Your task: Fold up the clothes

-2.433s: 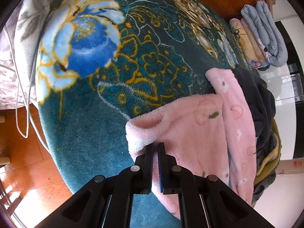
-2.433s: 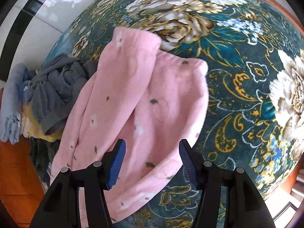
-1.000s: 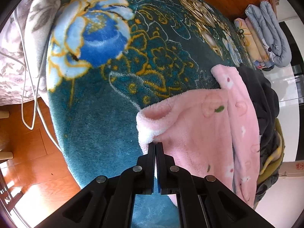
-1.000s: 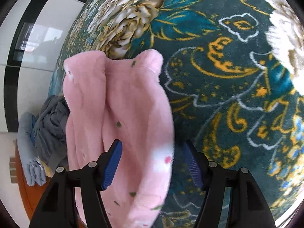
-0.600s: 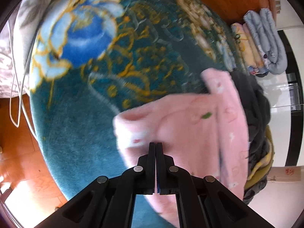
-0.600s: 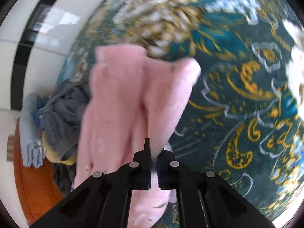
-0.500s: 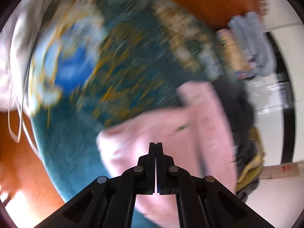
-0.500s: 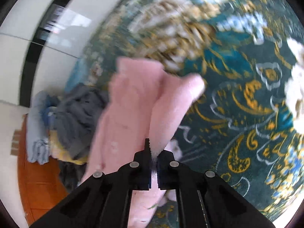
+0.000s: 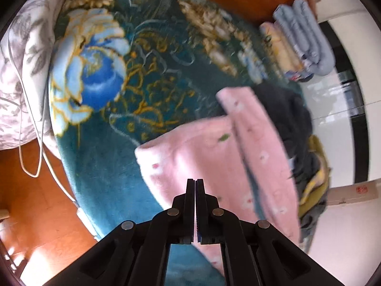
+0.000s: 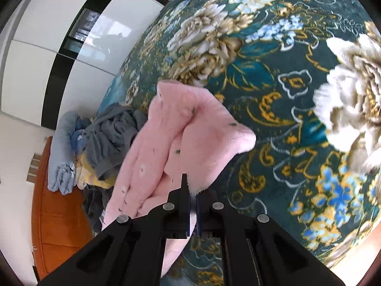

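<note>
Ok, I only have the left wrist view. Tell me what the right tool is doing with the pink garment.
Observer: The right tool is shut on a fluffy edge of the pink garment.
Operator: Describe that edge where it is pinched.
Observer: It shows the white inner side of the fabric right at the tool's tips.
Operator: Now say what lies on the blanket beyond that side of the garment.
Observer: Only the blanket and its pattern show there, with a large white flower nearest.
</note>
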`<state>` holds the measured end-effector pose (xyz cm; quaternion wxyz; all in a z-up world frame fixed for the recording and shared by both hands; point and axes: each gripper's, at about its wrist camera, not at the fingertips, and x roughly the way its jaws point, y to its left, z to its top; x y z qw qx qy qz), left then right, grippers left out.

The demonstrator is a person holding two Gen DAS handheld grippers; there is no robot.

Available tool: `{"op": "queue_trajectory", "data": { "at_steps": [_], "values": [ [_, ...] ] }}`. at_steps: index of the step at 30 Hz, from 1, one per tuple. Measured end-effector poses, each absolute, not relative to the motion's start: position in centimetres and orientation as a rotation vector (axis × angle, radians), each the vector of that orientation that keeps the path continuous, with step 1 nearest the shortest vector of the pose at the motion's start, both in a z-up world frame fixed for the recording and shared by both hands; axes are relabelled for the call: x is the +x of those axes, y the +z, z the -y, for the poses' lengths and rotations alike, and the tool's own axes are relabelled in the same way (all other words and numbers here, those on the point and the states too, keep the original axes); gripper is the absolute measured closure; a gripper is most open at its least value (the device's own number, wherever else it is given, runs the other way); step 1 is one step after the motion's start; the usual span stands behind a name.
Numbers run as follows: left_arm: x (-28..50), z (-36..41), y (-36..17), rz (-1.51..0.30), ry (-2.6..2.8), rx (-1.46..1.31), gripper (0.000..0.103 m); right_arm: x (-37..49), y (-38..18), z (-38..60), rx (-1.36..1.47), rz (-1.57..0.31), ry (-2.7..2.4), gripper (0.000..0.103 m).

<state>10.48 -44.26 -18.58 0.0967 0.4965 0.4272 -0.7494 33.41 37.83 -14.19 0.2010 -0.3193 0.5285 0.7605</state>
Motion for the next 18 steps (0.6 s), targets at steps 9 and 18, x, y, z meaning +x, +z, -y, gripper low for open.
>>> {"op": "queue_trajectory", "data": {
  "at_steps": [9, 18],
  "values": [
    [9.2, 45.1, -22.3, -1.288, -2.098, 1.504, 0.054, 33.6, -14.1, -37.2, -0.898, -1.487, 2.129, 0.1],
    [8.8, 45.3, -21.7, -1.305, -2.103, 1.441, 0.1, 33.9, -14.3, -36.5, -0.899, -1.469, 2.088, 0.1]
  ]
}}
